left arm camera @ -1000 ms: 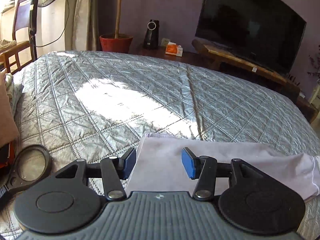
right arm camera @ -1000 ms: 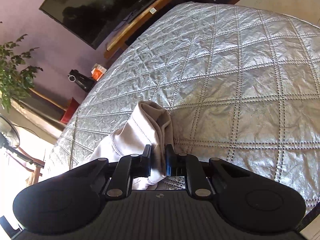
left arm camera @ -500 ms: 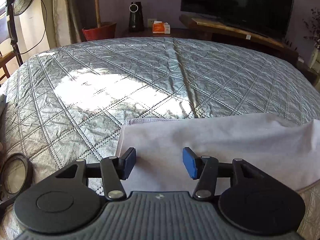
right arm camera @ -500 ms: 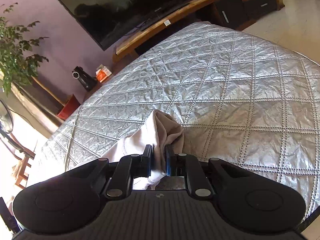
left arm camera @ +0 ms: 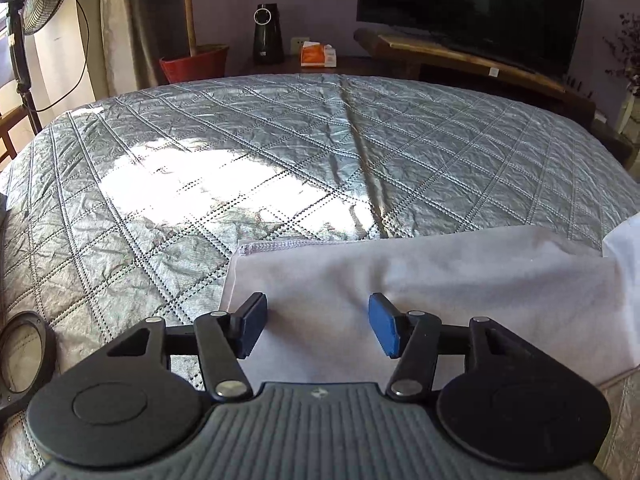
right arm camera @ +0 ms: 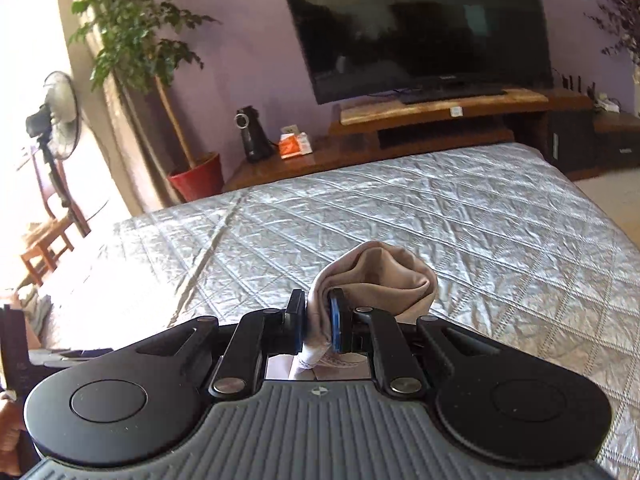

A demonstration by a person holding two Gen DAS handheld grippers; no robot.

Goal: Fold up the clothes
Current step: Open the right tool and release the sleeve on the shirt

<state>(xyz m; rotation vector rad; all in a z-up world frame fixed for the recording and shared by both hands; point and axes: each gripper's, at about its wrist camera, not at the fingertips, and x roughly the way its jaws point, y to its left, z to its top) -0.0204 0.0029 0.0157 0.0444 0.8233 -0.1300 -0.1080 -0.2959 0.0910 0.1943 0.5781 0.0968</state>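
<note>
Silver quilted bedspread carries a flat pale lilac cloth under the wide-spread left gripper; only the right view shows the right gripper pinching its bunched fabric.

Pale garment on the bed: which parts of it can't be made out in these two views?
- Left wrist view: the garment has its near edge hidden behind the left gripper and its right end cut off by the frame.
- Right wrist view: the right gripper body hides everything below the pinched bunch.
</note>
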